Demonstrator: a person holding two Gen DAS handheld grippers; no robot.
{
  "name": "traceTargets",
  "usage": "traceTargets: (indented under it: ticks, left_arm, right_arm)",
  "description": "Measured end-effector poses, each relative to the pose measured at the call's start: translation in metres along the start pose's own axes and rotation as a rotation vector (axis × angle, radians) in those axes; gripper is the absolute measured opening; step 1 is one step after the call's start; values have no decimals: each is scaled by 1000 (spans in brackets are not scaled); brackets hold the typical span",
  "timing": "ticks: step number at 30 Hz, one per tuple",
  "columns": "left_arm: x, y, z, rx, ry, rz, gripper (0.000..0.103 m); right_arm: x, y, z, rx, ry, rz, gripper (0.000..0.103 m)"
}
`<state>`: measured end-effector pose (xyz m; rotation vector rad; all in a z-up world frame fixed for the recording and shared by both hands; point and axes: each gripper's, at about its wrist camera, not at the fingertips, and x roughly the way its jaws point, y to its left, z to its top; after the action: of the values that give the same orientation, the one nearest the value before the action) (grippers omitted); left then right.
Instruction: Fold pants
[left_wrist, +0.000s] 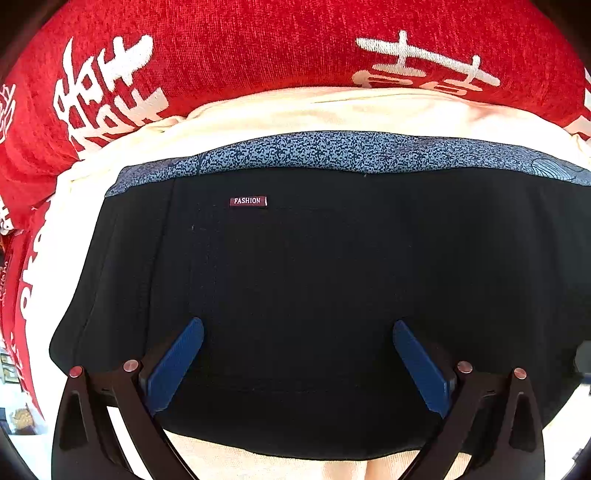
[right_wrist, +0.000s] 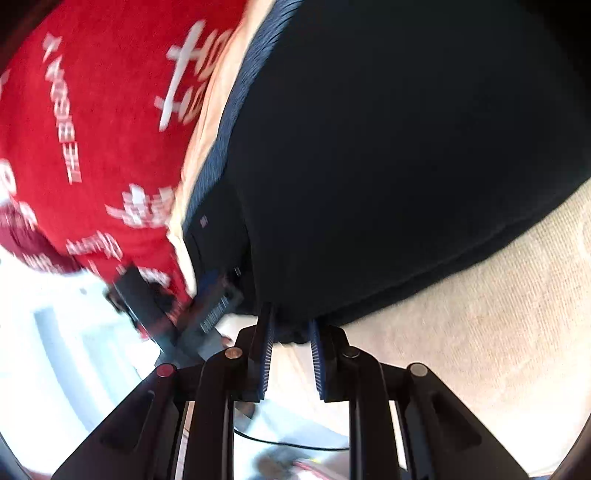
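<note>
Red cloth (left_wrist: 229, 48) with white lettering covers the far part of the surface; a cream sheet (left_wrist: 332, 110) lies over it, nearer the cameras. All places below are given relative to the black pants (left_wrist: 314, 277).

- Pants lie flat on the cream sheet, spread wide, with no loose leg trailing in either view. The speckled blue-grey waistband (left_wrist: 332, 151) runs along their far edge, and a small "FASHION" label (left_wrist: 247, 201) sits just inside it.
- Left gripper (left_wrist: 297, 365) hangs over the near part of the pants, pointing steeply down. Its 2 blue pads stand wide apart, released, with nothing pinched between them.
- Right gripper (right_wrist: 291, 354) is at the pants' edge, seen low and side-on; the view is motion-blurred. Its jaws are narrow. A dark bit of the pants' edge (right_wrist: 291, 332) sits at the fingertips, but whether the pads press on it I cannot tell.
- In the right wrist view the pants' edge shows stacked layers.

Judgement on progress: at least 1 fold looks done, since the garment reads as a compact block with layered edges. Probably left: 1 more fold to shorten the block, then smoothing.
</note>
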<state>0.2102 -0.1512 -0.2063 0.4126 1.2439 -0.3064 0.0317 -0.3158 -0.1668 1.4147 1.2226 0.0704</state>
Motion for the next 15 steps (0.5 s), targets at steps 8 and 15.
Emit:
traceTargets:
  ticks: [8, 15]
  left_arm:
    - [-2, -2, -9, 24, -19, 22, 103]
    - [-37, -14, -5, 4, 0, -33, 103]
  right_arm:
    - [1, 3, -21, -107, -78, -196, 5]
    - [-33, 26, -25, -272, -39, -334, 10]
